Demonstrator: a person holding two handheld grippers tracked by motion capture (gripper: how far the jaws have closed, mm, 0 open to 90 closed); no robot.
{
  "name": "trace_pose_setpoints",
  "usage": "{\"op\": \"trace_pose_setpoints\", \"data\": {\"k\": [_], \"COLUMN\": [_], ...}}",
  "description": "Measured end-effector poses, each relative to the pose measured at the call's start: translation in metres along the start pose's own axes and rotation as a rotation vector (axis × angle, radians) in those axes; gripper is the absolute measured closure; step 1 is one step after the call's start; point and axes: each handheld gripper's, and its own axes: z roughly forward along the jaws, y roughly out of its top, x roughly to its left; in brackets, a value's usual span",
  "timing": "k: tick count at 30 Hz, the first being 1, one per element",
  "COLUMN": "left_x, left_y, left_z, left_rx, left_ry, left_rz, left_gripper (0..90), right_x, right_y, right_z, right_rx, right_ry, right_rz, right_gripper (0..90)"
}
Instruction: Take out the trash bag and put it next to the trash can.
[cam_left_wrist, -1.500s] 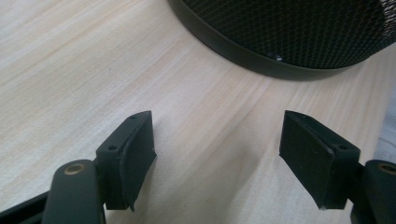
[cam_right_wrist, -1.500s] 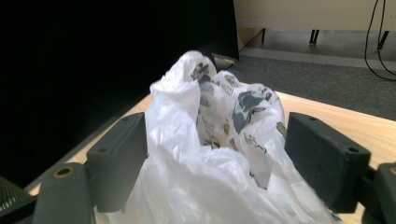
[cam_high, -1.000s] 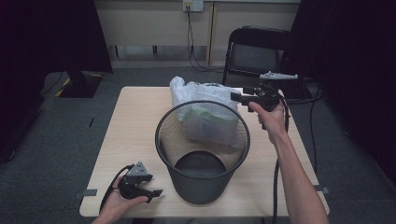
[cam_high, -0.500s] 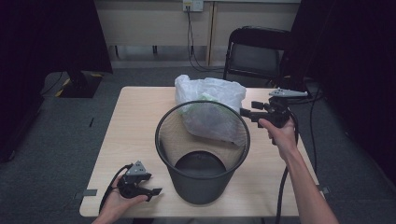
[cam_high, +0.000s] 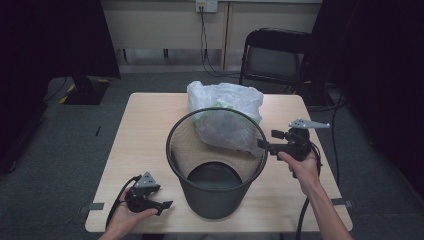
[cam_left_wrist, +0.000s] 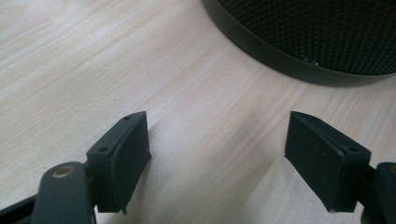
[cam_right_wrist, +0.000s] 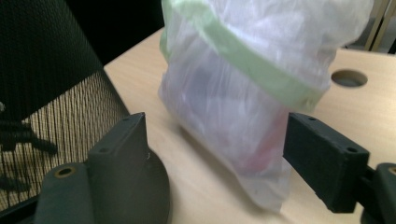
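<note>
A black mesh waste basket (cam_high: 215, 165) stands upright in the middle of the wooden table (cam_high: 145, 130). Just behind it leans a white plastic bag (cam_high: 225, 100) with a green band, stuffed full. My right gripper (cam_high: 262, 145) hovers at the basket's right rim and points left; it is open. In the right gripper view the bag (cam_right_wrist: 247, 93) stands a little beyond the open right gripper (cam_right_wrist: 215, 158), with the basket's mesh (cam_right_wrist: 46, 93) at the left. My left gripper (cam_high: 167, 204) rests on the table's front left, open, in the left hand. The basket's base (cam_left_wrist: 303, 42) lies ahead of the left gripper (cam_left_wrist: 217, 158).
A black folding chair (cam_high: 280, 55) stands behind the table's far right corner. A round cable hole (cam_right_wrist: 349, 78) is cut in the tabletop beyond the bag. Cables trail down from each gripper toward the person's side.
My right gripper has drawn back from the bag's top toward the person and now sits lower, beside the basket's right rim. The bag has settled slightly to the right. The left gripper has not moved.
</note>
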Motion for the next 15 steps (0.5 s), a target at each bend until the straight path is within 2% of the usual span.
{"op": "trace_pose_setpoints", "data": {"k": [3,6,15], "left_x": [0.000,0.000,0.002], "left_y": [-0.001,-0.001,-0.002], "left_z": [0.000,0.000,0.001], "left_rx": [-0.008,-0.011,-0.023], "left_ry": [0.000,0.007,0.055], "left_rz": [-0.005,-0.005,-0.010], "left_gripper": [20.4,20.4,17.4], "right_x": [0.001,0.001,0.005], "right_y": [-0.011,-0.024,-0.057], "right_z": [-0.002,-0.006,-0.019], "right_rx": [0.009,0.023,0.064], "right_ry": [-0.007,-0.004,-0.060], "right_rz": [0.016,0.018,0.031], "right_gripper": [15.8,15.9,16.0]}}
